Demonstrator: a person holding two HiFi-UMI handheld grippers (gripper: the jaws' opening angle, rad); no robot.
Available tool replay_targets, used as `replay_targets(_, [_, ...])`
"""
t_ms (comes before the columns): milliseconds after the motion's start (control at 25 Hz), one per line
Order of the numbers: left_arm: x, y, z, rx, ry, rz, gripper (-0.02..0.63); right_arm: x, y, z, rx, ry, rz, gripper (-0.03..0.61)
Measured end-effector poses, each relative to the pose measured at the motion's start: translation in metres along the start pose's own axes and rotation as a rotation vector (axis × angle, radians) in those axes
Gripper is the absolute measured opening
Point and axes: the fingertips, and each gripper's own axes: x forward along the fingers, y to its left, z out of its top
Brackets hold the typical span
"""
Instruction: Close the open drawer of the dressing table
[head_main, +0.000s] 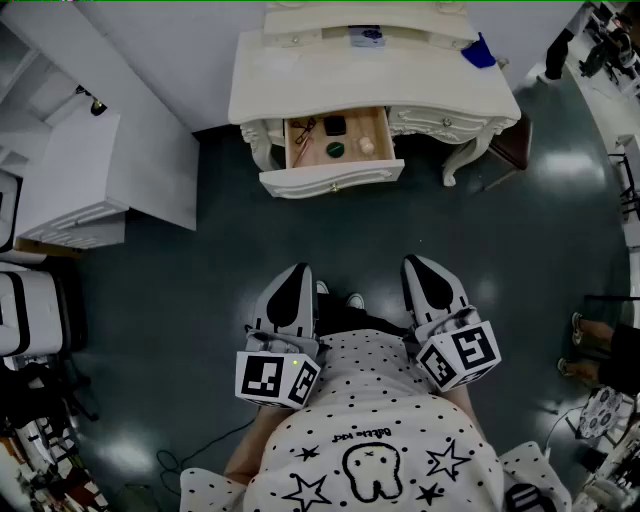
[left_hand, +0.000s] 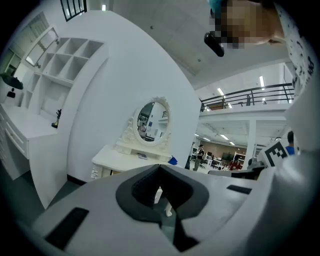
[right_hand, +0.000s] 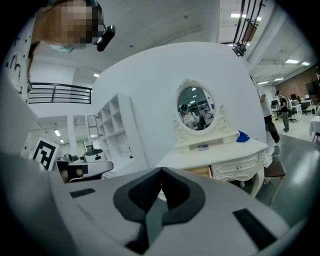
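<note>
Two grippers, one open drawer. The white left gripper (head_main: 297, 273) and white right gripper (head_main: 419, 265) are held low in front of the person's spotted shirt (head_main: 380, 420), both pointing towards the white carved dressing table (head_main: 290, 85). Each has its jaws pressed together with nothing between them.

The wood-lined open drawer (head_main: 333, 181), with its curved white front, sticks out of the table's middle towards the person. It is well apart from both tools, across the bare dark floor (head_main: 200, 300). Its front panel runs side to side across the line of approach, a shade askew. The way in looks to be straight away from the person. The left gripper sits more nearly in line with that panel. The right one is offset, roughly facing a closed drawer (right_hand: 241, 168).

Count inside the drawer: at least four small items, one each of green, black, beige and reddish. On top of the table: one oval mirror (right_hand: 196, 108) and one blue cloth (head_main: 480, 52).
</note>
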Motion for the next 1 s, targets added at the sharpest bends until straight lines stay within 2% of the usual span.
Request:
replay_targets(600, [-0.007, -0.023, -0.005, 0.020, -0.007, -0.017, 0.014, -0.027, -0.005, -0.003, -0.010, -0.012, -0.006, 0.009])
replay_targets(1000, [-0.005, -0.008, 0.025, 0.068, -0.090, 0.006, 0.014, -0.045, -0.012, -0.004, 0.027, -0.037, -0.007, 0.009])
